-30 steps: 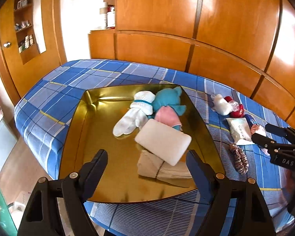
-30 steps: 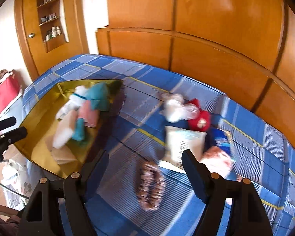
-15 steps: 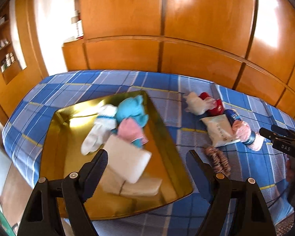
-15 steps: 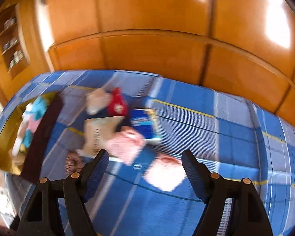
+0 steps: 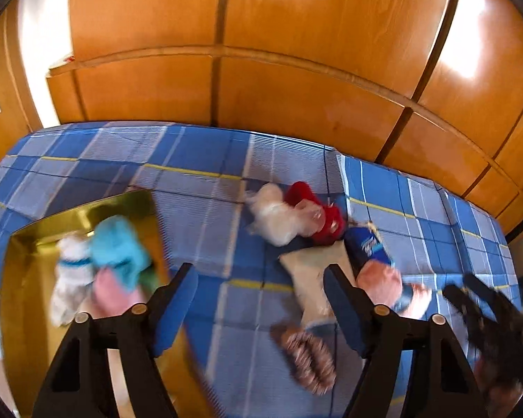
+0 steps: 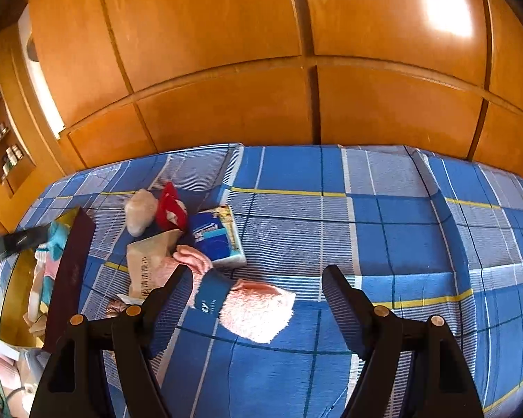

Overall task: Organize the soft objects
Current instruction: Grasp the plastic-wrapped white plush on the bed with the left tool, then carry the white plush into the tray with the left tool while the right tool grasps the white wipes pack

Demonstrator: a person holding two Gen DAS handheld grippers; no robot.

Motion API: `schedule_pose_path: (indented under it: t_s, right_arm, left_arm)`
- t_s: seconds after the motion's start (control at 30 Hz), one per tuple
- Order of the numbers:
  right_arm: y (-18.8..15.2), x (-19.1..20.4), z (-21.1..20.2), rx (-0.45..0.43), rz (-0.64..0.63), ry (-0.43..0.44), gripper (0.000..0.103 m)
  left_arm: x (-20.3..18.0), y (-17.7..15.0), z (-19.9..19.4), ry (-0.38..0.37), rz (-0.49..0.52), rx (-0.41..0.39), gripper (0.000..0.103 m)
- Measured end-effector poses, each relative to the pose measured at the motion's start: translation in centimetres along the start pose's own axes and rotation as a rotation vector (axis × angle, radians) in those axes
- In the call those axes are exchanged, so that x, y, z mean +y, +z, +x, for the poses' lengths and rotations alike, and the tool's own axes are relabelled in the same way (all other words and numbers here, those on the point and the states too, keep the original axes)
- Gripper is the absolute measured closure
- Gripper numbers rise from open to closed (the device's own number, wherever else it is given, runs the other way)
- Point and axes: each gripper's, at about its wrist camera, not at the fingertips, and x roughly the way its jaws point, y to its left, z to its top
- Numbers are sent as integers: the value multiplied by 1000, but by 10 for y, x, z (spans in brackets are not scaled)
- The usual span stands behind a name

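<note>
A gold tray (image 5: 76,214) on the bed holds a teal plush (image 5: 118,250), a white sock (image 5: 69,271) and a pink piece (image 5: 111,292). My left gripper (image 5: 259,275) hangs over the bedcover between the tray and the loose pile, its jaws closing on nothing. The pile holds a white plush (image 6: 141,209), a red item (image 6: 171,205), a beige pack (image 6: 150,264), a blue tissue pack (image 6: 216,240) and a striped scrunchie (image 5: 310,358). My right gripper (image 6: 256,271) stands open above fluffy pink socks (image 6: 258,310) with a navy band, not touching them.
The blue checked bedcover (image 6: 401,244) stretches on to the right. Wooden wardrobe panels (image 6: 296,104) close off the far side of the bed. A shelf niche (image 6: 3,153) with small bottles is at the left. The tray's dark outer wall (image 6: 69,264) faces the pile.
The left view swung right, from over the tray to the bedcover beside the pile, and its jaws narrowed. The right view swung right past the pile to the pink socks.
</note>
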Motion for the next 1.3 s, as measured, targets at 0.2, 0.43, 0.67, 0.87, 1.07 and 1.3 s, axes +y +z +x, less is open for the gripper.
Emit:
schedule_pose_path:
  t_s: [0.2,0.43,0.67,0.87,1.07,1.3]
  right_arm:
    - [1,5,-6,-22,-13,9,25]
    - [3,1,-5,-22,11,19,25]
    - [3,-2,-2,-15,28,16,25]
    - [5,-13,-6,-37,83,10,25]
    - [6,-37,-8,-47,206,10,25]
    - [4,-48,-2,-17,254,36,25]
  left_arm:
    - [-12,32,60,17,-37,72,37]
    - [-7,57,123,58,-117,154,39]
    - [-10,68,160,86,-125,196,52]
    - [-11,54,172,111,-81,225,66]
    - [-16,51,145,86,-45,174,67]
    - [-25,39,88,-1,9,101,67]
